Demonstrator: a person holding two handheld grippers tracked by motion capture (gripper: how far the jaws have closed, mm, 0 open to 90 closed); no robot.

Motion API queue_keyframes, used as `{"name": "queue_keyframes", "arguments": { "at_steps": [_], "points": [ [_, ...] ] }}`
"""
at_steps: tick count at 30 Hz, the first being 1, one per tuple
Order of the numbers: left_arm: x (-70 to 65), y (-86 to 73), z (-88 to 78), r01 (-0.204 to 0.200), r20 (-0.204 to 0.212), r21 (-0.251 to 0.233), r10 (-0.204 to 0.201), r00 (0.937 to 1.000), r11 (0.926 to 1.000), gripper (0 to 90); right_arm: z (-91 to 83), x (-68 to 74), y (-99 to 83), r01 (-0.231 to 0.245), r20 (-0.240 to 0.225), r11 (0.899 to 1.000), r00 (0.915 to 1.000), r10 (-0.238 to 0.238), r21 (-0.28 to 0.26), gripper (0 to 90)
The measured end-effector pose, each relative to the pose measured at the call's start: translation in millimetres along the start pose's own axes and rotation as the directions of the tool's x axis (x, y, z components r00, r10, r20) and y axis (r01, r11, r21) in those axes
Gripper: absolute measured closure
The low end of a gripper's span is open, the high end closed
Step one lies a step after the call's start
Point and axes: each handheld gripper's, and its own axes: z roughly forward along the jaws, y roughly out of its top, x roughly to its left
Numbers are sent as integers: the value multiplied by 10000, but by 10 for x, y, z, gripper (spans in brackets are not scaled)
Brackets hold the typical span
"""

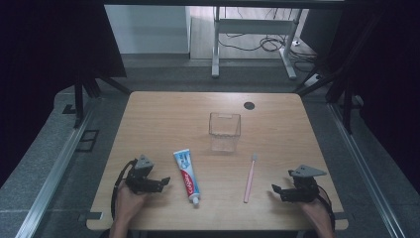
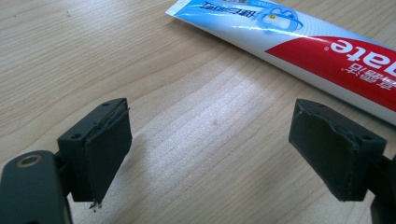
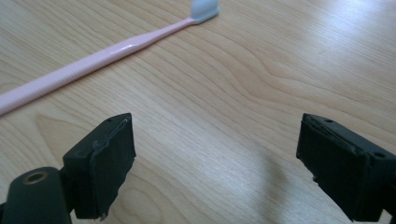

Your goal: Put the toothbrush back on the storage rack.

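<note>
Both grippers rest gaping and empty on the wooden worktop (image 1: 148, 114). The left gripper (image 1: 166, 180) faces the red-white-blue toothpaste tube (image 1: 187, 176) just beside it. The right gripper (image 1: 274, 188) faces the pink toothbrush (image 1: 249, 178). The clear square plastic cup (image 1: 224, 130) waits farther off, seemingly to receive both.

High view overlooks the table (image 1: 148, 106); gripper views skim its wood closely.

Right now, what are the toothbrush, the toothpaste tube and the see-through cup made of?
The toothbrush looks like smooth pink plastic: its handle shines, and it has a pale bristle head. The toothpaste tube seems to be soft, glossy plastic or laminate: light glints off its printed skin. The cup is clear, so plastic or glass; the look alone cannot settle which. They all lie on a table with a matte wood-grain top.
</note>
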Motion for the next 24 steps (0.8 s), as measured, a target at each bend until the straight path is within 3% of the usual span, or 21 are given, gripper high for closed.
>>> {"name": "queue_keyframes", "arguments": {
  "at_steps": [6, 17, 22, 24],
  "points": [
    [-14, 5, 4, -122, 2, 52, 122, 9999, 9999, 133, -5, 45, 36, -19, -239, 9998, 9997, 15, -172, 101],
    [-23, 10, 16, -192, -1, 107, 192, 9998, 9998, 132, 37, 170, 124, -90, -729, 9994, 9973, 115, 342, 97],
    [-29, 12, 20, -232, -28, 130, 232, 9997, 9996, 132, 54, 221, 175, -242, -851, 9987, 9960, 279, 441, 141],
    [-31, 13, 23, -251, -24, 143, 251, 9997, 9996, 132, 53, 233, 201, -360, -896, 9981, 9952, 403, 498, 197]
  ]
}}
